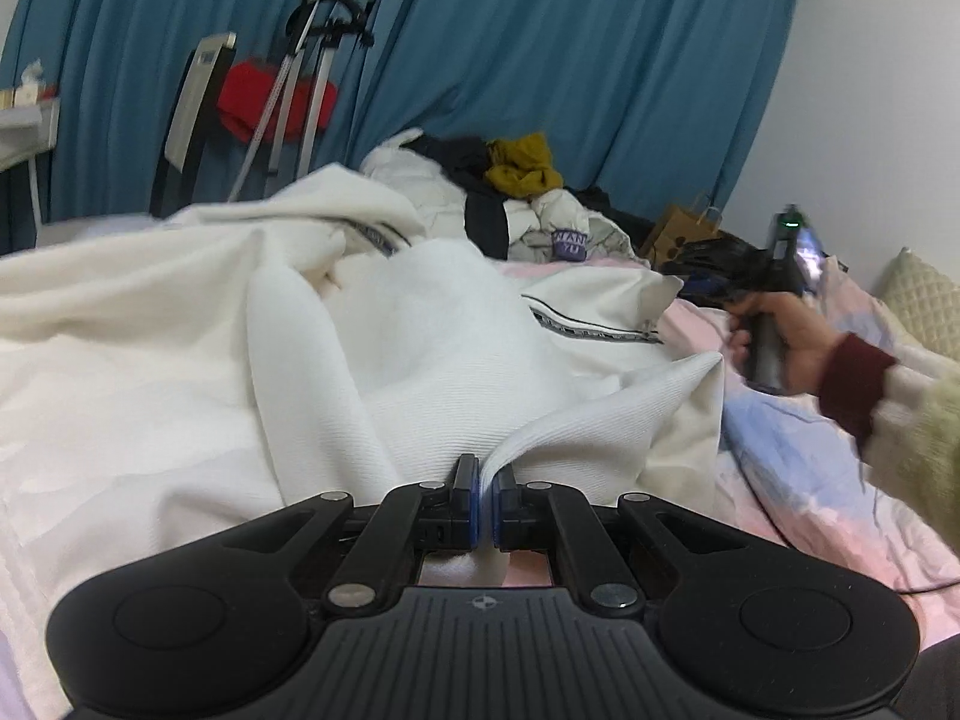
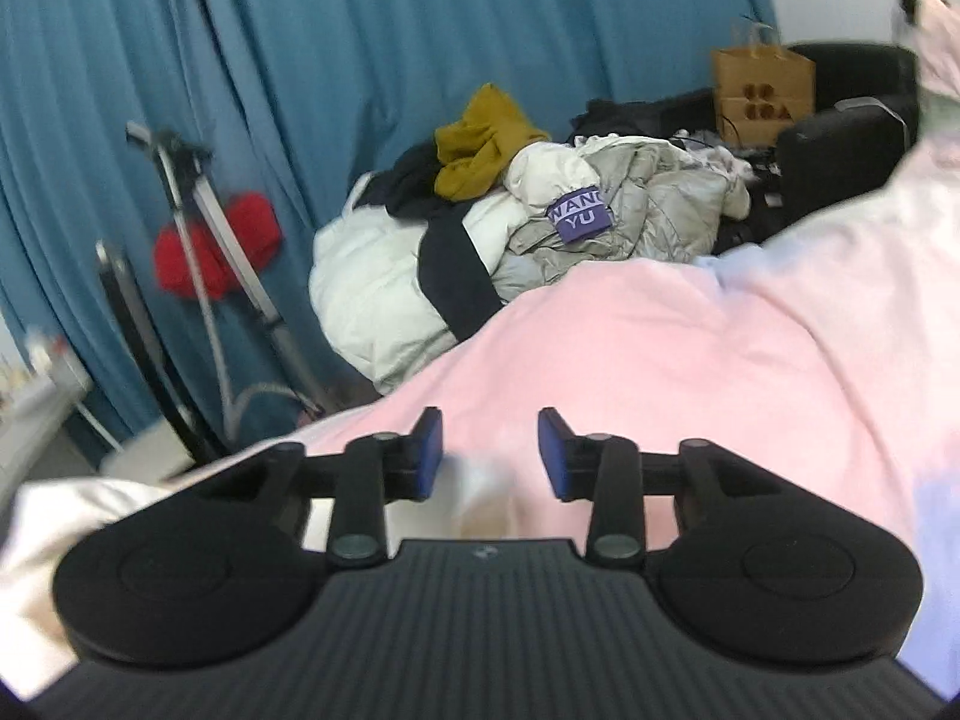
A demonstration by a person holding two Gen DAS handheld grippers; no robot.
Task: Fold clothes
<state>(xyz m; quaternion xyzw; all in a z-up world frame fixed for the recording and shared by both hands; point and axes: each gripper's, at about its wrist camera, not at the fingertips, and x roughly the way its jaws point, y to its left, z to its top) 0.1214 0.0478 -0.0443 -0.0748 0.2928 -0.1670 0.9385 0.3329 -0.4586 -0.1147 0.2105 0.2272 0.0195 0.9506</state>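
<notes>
Right gripper, jaws parted with nothing between the blue pads, held over a pink bedcover. Beyond: heaped clothes topped by a mustard garment, teal curtain, brown paper bag.

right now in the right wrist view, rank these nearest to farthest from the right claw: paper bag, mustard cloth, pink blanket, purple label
1. pink blanket, directly beneath and ahead of the right claw
2. purple label, ahead on the grey jacket in the clothes pile
3. mustard cloth, on top of the pile, slightly left
4. paper bag, far back, right
</notes>
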